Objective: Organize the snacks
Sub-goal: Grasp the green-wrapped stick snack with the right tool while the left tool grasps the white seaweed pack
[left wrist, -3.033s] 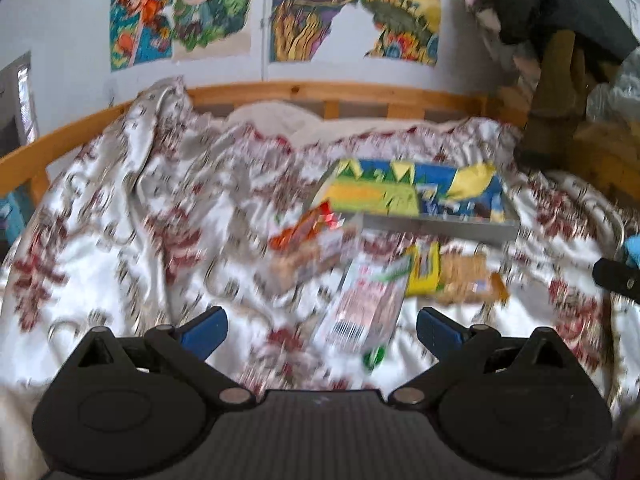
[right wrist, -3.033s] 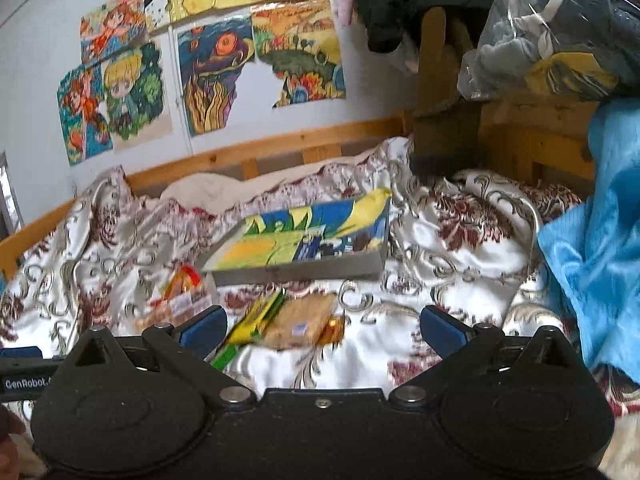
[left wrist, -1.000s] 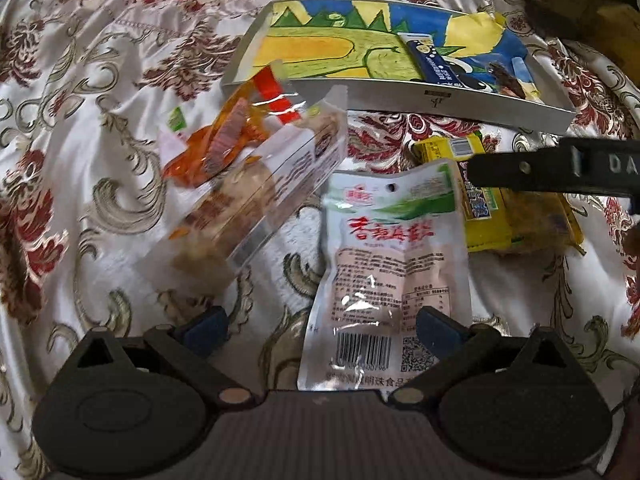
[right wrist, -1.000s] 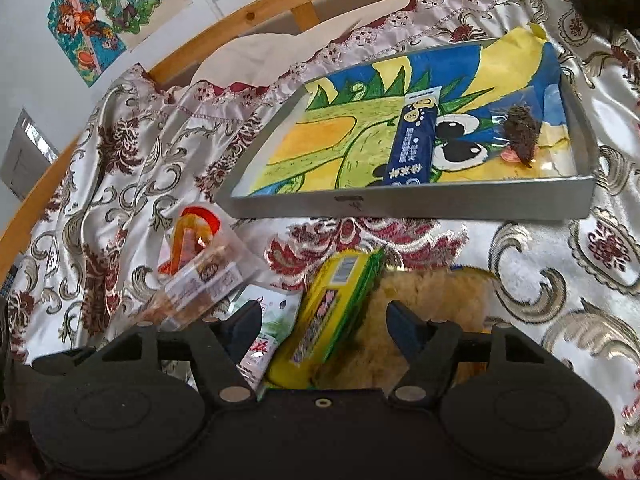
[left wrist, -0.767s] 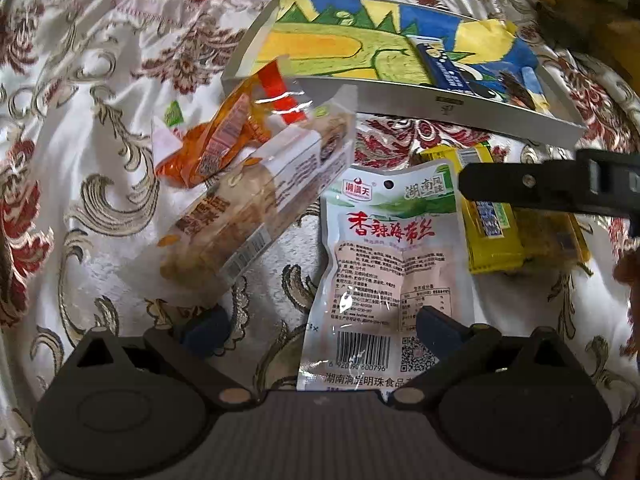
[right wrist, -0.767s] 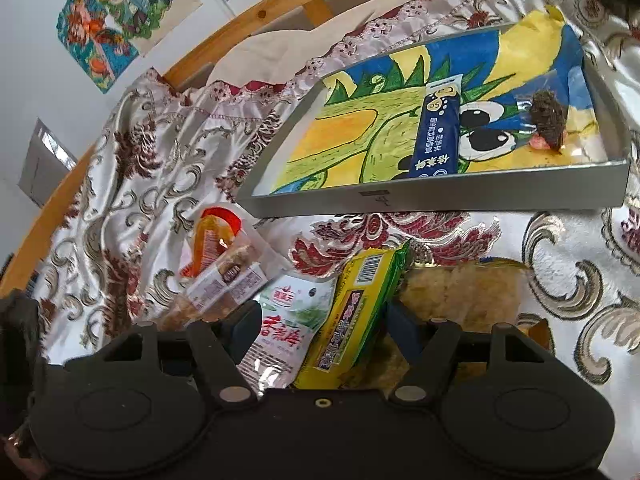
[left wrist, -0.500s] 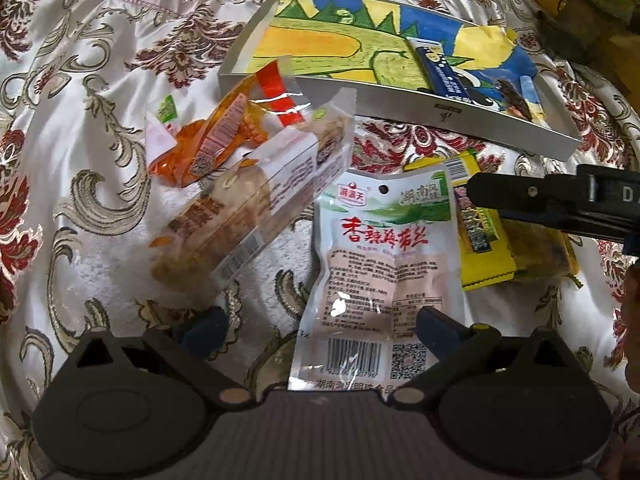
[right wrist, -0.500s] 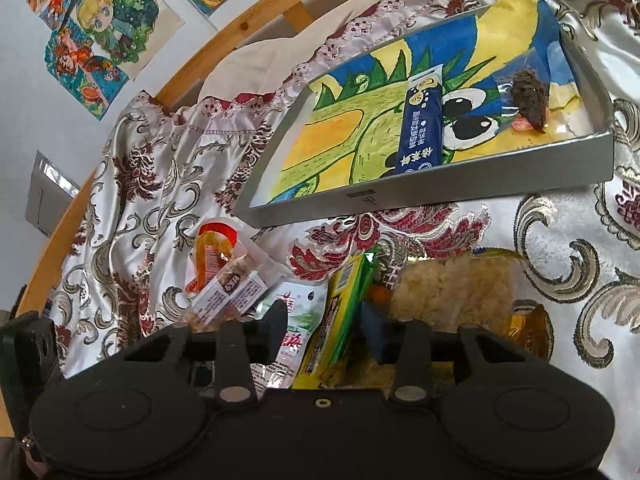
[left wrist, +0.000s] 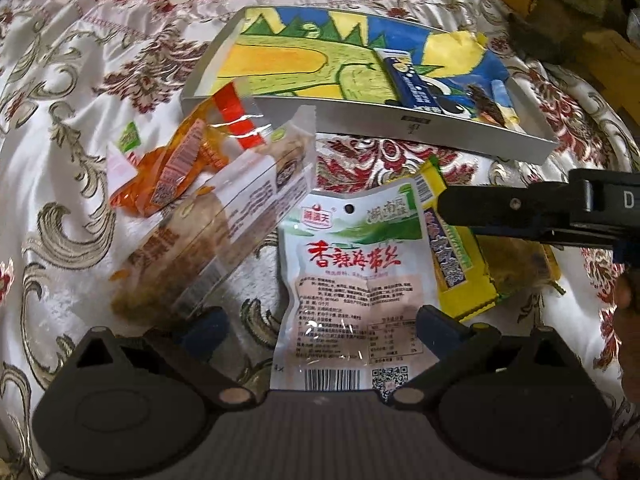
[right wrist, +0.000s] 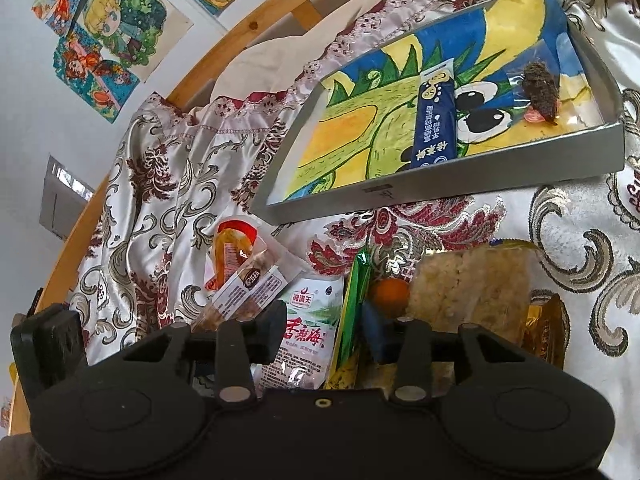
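Note:
A grey tray with a cartoon lining lies on the bedspread and holds a blue stick packet and a dark snack. In front of it lie an orange packet, a clear cake packet, a white pouch, a yellow packet and a rice cracker packet. My left gripper is open, its fingers astride the white pouch's lower end without pressing it. My right gripper is shut on the yellow packet, which stands on edge between its pads.
The patterned satin bedspread is creased and slopes up to a wooden bed rail. Posters hang on the wall behind. A hand shows at the right edge of the left wrist view.
Both grippers came down close over the snacks. The right jaws narrowed around the yellow packet, which tipped up onto its edge. The left gripper stayed open and barely shifted.

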Demonstrator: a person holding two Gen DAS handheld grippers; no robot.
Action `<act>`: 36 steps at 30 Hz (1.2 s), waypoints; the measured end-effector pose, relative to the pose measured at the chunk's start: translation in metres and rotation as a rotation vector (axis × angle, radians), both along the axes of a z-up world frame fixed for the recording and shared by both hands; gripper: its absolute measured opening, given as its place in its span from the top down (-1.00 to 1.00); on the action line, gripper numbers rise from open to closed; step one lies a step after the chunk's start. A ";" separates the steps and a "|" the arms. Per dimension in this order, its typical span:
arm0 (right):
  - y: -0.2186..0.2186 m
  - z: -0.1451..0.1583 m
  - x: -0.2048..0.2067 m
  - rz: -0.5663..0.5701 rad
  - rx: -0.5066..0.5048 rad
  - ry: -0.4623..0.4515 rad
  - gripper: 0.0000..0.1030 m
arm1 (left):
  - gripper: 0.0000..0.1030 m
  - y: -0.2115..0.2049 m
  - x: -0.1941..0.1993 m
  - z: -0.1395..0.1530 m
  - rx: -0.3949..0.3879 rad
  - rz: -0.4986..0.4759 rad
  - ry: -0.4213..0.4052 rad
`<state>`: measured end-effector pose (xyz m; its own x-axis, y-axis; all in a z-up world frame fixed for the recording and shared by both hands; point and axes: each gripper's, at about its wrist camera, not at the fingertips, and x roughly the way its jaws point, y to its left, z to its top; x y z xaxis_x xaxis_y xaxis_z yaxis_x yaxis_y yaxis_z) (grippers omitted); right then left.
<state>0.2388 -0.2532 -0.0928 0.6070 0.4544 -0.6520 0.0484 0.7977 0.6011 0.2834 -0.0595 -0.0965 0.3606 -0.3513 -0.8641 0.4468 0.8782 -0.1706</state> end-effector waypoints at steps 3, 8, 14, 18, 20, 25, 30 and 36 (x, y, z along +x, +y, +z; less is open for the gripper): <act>0.000 -0.001 0.000 0.003 -0.007 -0.001 0.13 | -0.99 0.000 0.002 0.000 -0.017 -0.031 0.018; 0.000 -0.002 0.000 0.004 -0.002 0.003 0.13 | -0.99 0.002 0.007 0.000 -0.063 -0.074 0.061; 0.005 -0.003 -0.001 0.035 -0.012 0.009 0.13 | -0.99 -0.010 0.000 -0.008 0.009 -0.151 0.045; 0.005 -0.005 0.000 0.039 -0.010 0.026 0.05 | -0.98 -0.012 0.000 -0.008 0.022 -0.167 0.050; 0.005 -0.007 0.000 0.042 -0.008 0.041 -0.01 | -0.91 -0.011 0.002 -0.008 0.013 -0.160 0.065; 0.005 -0.009 0.001 0.057 0.004 0.054 -0.08 | -0.66 -0.001 0.010 -0.004 -0.025 -0.111 0.106; 0.007 -0.009 0.000 0.072 -0.023 0.059 0.25 | -0.43 0.010 0.015 0.000 -0.058 -0.059 0.148; 0.003 -0.009 -0.002 0.078 0.021 0.065 0.71 | -0.04 0.027 0.023 0.002 -0.123 0.028 0.212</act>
<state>0.2367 -0.2499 -0.1018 0.5262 0.5123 -0.6788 0.0263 0.7880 0.6151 0.3065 -0.0327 -0.0945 0.1873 -0.4508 -0.8727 0.3652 0.8567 -0.3642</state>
